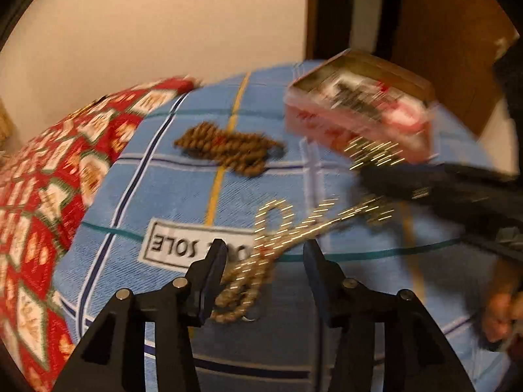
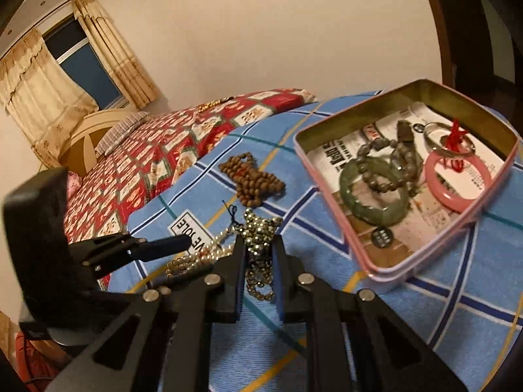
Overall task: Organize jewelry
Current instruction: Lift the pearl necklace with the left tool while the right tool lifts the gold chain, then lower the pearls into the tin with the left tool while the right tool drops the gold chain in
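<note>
A pink tin box (image 2: pixel 434 245) lies open on a blue checked towel (image 2: pixel 327 326). It holds a green bangle (image 2: pixel 372 210), a pink bangle (image 2: pixel 457 196), a grey bead bracelet (image 2: pixel 379 163) and a ring with a red tassel (image 2: pixel 452 138). A brown bead bracelet (image 2: pixel 251 179) lies left of the tin and shows in the left wrist view (image 1: pixel 228 150). My right gripper (image 2: pixel 260 251) is shut on a shiny metallic bead strand (image 2: pixel 260 228). My left gripper (image 1: pixel 264 251) is open around a gold bead strand (image 1: pixel 258 261), blurred by motion. It also shows in the right wrist view (image 2: pixel 176 245).
The towel lies on a bed with a red patterned quilt (image 2: pixel 157 150). The tin (image 1: pixel 359 111) shows blurred at the far right in the left wrist view. A curtained window (image 2: pixel 81 58) and a headboard are at the back left. A hand (image 1: pixel 503 313) is at the right edge.
</note>
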### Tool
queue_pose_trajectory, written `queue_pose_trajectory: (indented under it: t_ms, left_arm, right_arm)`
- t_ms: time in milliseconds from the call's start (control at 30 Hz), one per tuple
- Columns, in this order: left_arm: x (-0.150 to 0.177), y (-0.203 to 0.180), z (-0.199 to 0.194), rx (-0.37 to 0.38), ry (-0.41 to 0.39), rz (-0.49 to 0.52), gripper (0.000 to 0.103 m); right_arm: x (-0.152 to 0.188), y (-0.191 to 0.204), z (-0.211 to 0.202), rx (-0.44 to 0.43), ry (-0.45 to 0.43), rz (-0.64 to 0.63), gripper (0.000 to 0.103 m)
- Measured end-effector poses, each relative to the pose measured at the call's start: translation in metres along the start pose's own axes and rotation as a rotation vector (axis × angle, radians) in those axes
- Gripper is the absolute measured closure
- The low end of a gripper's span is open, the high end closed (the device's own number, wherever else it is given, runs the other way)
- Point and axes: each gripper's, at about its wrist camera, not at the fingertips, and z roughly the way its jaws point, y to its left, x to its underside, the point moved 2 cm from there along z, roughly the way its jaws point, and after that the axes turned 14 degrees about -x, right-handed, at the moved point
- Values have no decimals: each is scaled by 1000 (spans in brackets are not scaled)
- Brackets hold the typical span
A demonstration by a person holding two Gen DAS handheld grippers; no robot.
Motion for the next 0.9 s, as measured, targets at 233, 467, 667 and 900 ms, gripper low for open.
queue_pose_trajectory:
  t_ms: [233, 467, 667, 900]
  left_arm:
    - [-3, -5, 0, 42, -13, -8, 89]
    - [-7, -5, -18, 82, -97, -134, 94]
    - [-18, 2, -51, 227, -208, -265, 98]
    - [-19, -18, -59, 287, -223, -244, 98]
  right_arm:
    - [0, -18, -9, -19, -19, 65, 85]
    - [-3, -24, -27, -84, -81, 100, 85]
    - [-6, -22, -32, -159, -108, 138, 85]
    - [-8, -19, -30, -186, -86, 151, 84]
